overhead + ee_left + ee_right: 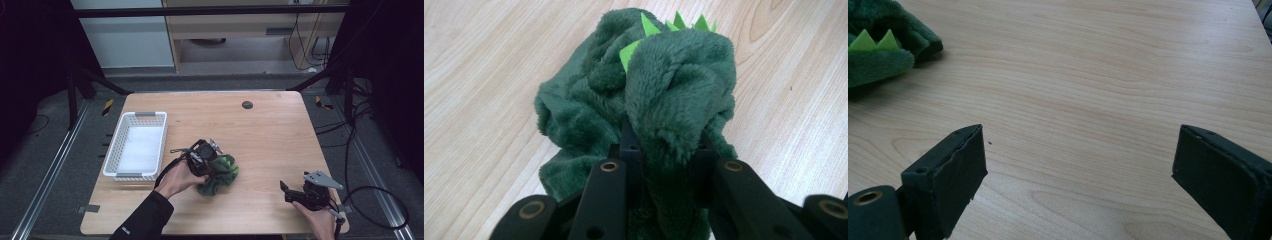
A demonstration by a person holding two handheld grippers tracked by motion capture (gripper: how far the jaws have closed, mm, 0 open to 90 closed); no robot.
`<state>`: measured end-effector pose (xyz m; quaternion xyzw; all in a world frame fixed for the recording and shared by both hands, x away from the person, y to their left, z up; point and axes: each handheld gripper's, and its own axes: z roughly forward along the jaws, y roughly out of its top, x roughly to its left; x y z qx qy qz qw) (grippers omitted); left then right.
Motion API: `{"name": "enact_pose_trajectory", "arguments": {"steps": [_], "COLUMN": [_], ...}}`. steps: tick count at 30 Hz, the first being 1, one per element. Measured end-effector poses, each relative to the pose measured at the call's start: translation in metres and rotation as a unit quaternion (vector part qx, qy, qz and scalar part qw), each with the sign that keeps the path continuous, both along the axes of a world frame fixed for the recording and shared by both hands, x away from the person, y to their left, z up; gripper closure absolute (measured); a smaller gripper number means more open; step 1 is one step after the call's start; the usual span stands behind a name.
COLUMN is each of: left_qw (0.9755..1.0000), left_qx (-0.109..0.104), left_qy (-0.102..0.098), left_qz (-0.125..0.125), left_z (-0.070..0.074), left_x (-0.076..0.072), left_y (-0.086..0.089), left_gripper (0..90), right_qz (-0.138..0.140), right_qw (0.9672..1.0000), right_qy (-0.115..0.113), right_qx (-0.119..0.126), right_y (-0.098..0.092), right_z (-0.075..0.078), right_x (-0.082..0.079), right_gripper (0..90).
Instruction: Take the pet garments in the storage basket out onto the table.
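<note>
A dark green plush toy [220, 175] with light green felt spikes lies crumpled on the wooden table near its middle front. My left gripper [207, 162] is shut on a fold of the plush toy [674, 100], the fabric bunched between its black jaws. At the front right corner my right gripper [287, 192] rests open, low over bare wood, its jaws wide apart with nothing between them [1078, 170]. An edge of the plush toy [878, 45] lies in the upper left of the right gripper view.
A white plastic basket [136, 145] stands at the left side of the table [270, 135], with nothing seen in it. A small dark round disc [247, 105] sits near the far edge. Black cables trail off the right side.
</note>
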<state>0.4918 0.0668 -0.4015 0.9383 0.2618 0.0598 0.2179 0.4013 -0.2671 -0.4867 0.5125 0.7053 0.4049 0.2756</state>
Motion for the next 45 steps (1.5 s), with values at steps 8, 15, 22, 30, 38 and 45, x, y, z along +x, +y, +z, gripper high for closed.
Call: {"name": "enact_pose_trajectory", "arguments": {"steps": [8,15,22,30,38,45], "left_qw": [1.0000,1.0000,0.9998,0.9986,0.9942,0.9907], "left_qx": [0.005,-0.002,-0.018,-0.047,-0.094,-0.113], "left_qy": [0.003,0.006,-0.003,-0.020,-0.039,-0.055], "left_qz": [-0.008,-0.005,0.002,0.015,0.035,0.050], "left_z": [-0.006,-0.010,-0.009,-0.003,0.006,0.010], "left_x": [0.000,0.000,-0.001,-0.009,-0.016,-0.023], "left_y": [-0.004,-0.003,0.002,0.015,0.033,0.047], "left_gripper": [68.8,56.1,42.0,31.0,27.3,26.2], "right_qz": [0.001,0.001,0.002,0.000,-0.001,-0.002], "right_qw": [1.0000,1.0000,1.0000,1.0000,1.0000,1.0000], "right_qy": [0.000,0.002,-0.001,0.002,0.000,0.001], "right_qx": [0.000,0.001,-0.003,0.000,-0.001,-0.001], "right_y": [0.000,0.000,0.000,0.000,0.000,0.000], "right_z": [0.000,0.000,-0.001,-0.001,-0.001,-0.001], "right_x": [0.000,0.000,0.000,0.000,0.001,0.000], "right_gripper": [7.0,6.9,6.8,6.5,6.5,6.4]}}
